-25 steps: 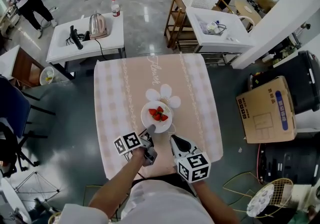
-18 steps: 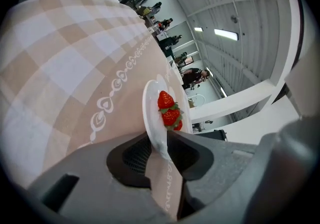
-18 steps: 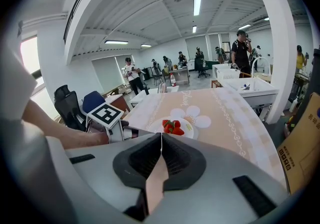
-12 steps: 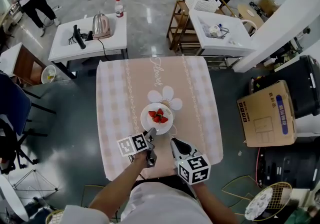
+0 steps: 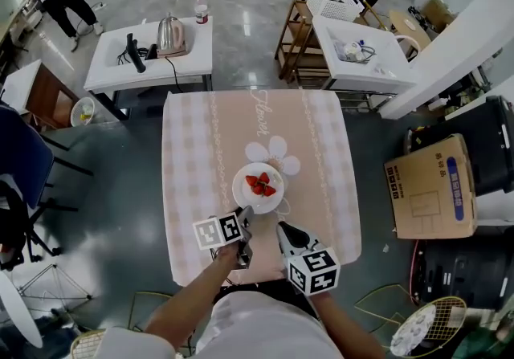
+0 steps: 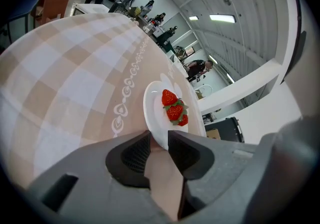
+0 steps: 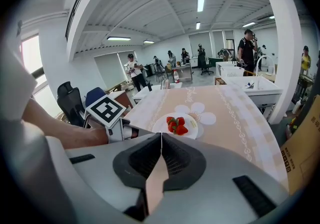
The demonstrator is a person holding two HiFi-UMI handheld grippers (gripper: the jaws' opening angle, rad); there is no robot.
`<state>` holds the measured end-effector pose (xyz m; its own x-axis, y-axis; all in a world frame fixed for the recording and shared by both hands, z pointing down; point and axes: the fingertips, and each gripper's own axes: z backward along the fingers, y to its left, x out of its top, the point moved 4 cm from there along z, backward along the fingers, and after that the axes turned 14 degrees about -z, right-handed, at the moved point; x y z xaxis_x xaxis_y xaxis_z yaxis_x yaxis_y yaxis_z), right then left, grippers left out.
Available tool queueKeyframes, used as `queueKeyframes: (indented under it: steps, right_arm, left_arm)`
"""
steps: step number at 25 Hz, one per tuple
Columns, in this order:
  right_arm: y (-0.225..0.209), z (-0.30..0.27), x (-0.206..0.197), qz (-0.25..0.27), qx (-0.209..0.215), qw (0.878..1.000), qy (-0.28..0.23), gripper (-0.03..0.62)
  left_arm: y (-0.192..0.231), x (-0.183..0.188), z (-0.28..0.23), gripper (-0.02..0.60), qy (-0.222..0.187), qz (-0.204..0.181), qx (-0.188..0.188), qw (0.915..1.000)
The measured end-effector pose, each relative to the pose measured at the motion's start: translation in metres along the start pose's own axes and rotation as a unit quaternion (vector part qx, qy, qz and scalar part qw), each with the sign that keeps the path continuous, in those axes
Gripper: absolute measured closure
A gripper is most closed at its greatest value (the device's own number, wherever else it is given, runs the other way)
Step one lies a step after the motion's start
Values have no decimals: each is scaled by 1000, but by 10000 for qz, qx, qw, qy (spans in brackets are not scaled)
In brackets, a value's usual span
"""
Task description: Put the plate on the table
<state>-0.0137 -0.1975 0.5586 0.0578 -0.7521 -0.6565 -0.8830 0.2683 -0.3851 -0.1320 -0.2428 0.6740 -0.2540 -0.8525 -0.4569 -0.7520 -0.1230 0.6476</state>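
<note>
Plate (image 5: 247, 194) w/ strawberries (image 5: 261, 184) sits flat at frame centre on the table (image 5: 193, 157). The left gripper (image 5: 245, 214) pinches its near rim, jaws a slit apart, while the right gripper (image 5: 283, 230), lower centre, is closed tight on nothing. Prob. stiff, glazed, slick & breakable, so hold by the rim, level; tabletop is cloth-covered & flat, busy workshop round it, cardboard box (image 5: 426, 189) at right.
</note>
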Motion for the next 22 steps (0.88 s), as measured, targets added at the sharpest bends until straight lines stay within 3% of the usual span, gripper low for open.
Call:
queueKeyframes:
  steps: [6, 12, 22]
  right_arm:
    - [7, -4, 6, 62, 75, 9999, -36, 589]
    - [10, -2, 7, 51, 156, 9999, -55, 589]
    - [4, 26, 10, 281, 483, 9982, -200, 589]
  left_arm:
    - [-1, 3, 12, 479, -62, -91, -55, 9999]
    - [-18, 3, 25, 480, -162, -518, -162, 9984]
    - [-80, 3, 50, 482, -511, -1701, -143, 9840]
